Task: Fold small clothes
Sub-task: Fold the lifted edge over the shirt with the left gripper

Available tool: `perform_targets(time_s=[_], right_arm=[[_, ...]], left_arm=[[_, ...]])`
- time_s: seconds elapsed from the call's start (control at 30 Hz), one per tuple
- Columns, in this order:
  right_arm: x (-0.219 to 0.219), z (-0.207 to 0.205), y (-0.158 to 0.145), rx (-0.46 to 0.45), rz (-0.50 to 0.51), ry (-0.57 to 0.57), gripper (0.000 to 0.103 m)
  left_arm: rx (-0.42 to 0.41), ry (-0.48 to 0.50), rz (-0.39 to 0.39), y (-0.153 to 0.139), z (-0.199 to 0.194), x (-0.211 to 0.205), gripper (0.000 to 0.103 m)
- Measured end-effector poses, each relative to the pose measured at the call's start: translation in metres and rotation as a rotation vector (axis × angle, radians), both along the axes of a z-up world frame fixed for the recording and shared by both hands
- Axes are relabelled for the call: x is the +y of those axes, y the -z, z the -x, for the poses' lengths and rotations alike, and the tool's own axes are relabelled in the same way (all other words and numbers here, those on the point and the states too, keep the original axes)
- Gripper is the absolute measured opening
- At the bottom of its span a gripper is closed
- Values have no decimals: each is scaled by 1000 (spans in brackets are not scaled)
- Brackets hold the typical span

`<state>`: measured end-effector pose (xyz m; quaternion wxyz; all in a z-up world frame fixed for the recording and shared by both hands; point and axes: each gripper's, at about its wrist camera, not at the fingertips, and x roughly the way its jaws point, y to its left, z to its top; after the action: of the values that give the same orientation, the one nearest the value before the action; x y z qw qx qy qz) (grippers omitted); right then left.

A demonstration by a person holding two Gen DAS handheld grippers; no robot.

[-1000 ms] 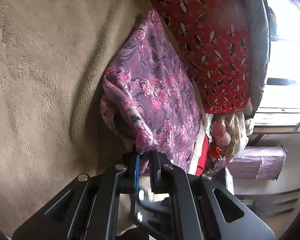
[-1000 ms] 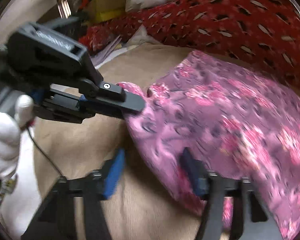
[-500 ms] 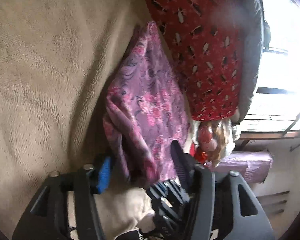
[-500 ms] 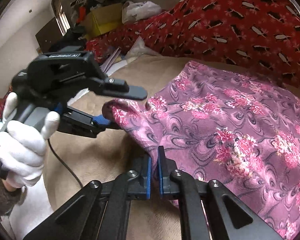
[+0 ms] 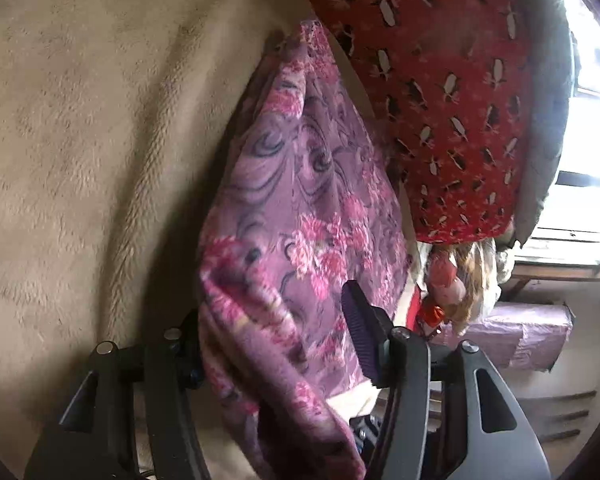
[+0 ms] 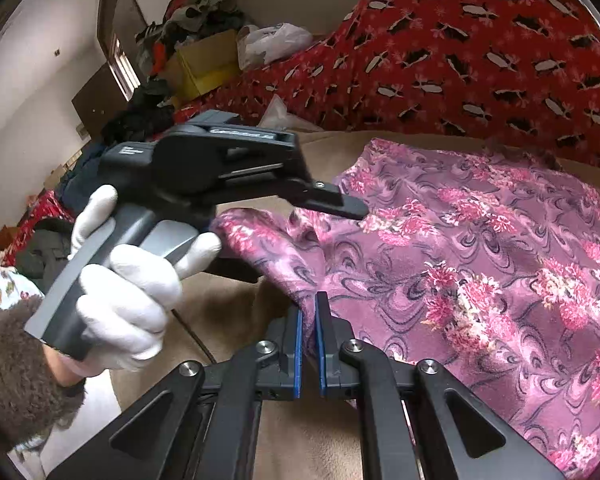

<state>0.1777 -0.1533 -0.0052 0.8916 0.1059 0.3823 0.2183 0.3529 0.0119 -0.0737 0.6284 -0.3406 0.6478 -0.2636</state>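
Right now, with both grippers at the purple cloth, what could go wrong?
1. The right gripper pinches only a thin edge fold of the cloth; a pull may slip it out.
2. The left gripper is closing with a bunched corner between its jaws; it may catch several layers and spoil the fold.
3. The two grippers are close together, so they may bump.

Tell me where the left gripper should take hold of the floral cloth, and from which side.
Probably the bunched near corner of the floral cloth, from the beige blanket side. It stands raised beside the right gripper's pinch, and the left gripper's closing jaws already straddle it.
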Motion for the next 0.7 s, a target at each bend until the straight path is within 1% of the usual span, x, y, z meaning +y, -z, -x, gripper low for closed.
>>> perform_targets(time_s=[0.03,0.07,0.1,0.13,0.17,0.2,0.23,0.3,0.37,0.4,0.5,0.53,0.57,0.6,0.63,0.67,0.7], right_arm=[[-1,0,0,4,-6,2,5],[-3,-1,1,8,-11,7,6],[-6,-1,2,17,-25,10,11],[-9,-2,4,35,-40,14,11],[-13,-1,5,49,-43,22,16],[-19,0,7,70,-44,27,26],[-26,4,7,73,-39,30,29],[-45,16,6,47,-2,63,34],[-82,30,8,45,68,158,35],[-98,36,11,49,123,216,35],[-147,49,15,66,305,370,38],[-162,53,15,72,331,412,40],[-178,58,14,80,342,451,46],[-190,61,14,84,349,479,57],[-203,65,13,90,355,521,61],[-214,68,12,89,347,548,68],[-227,71,12,94,312,574,71]], left_arm=[[-15,1,-3,-2,0,-2,36],[-28,-1,-16,-4,1,-2,23],[-41,0,-31,-5,1,-3,15],[-47,-1,-42,-7,2,-3,15],[-48,-7,-50,-8,4,-2,13],[-54,-9,-56,-10,5,-1,12],[-67,-9,-62,-12,7,-1,12],[-104,1,-83,-20,11,-3,12],[-142,18,-113,-28,15,-8,12],[-152,22,-129,-30,15,-11,12],[-150,29,-182,-29,13,-16,12],[-144,27,-196,-28,11,-18,13],[-129,22,-209,-25,9,-18,14],[-120,24,-207,-24,8,-20,23],[-107,26,-204,-22,7,-20,31],[-87,22,-201,-19,5,-21,50],[-75,14,-203,-18,4,-23,56]])
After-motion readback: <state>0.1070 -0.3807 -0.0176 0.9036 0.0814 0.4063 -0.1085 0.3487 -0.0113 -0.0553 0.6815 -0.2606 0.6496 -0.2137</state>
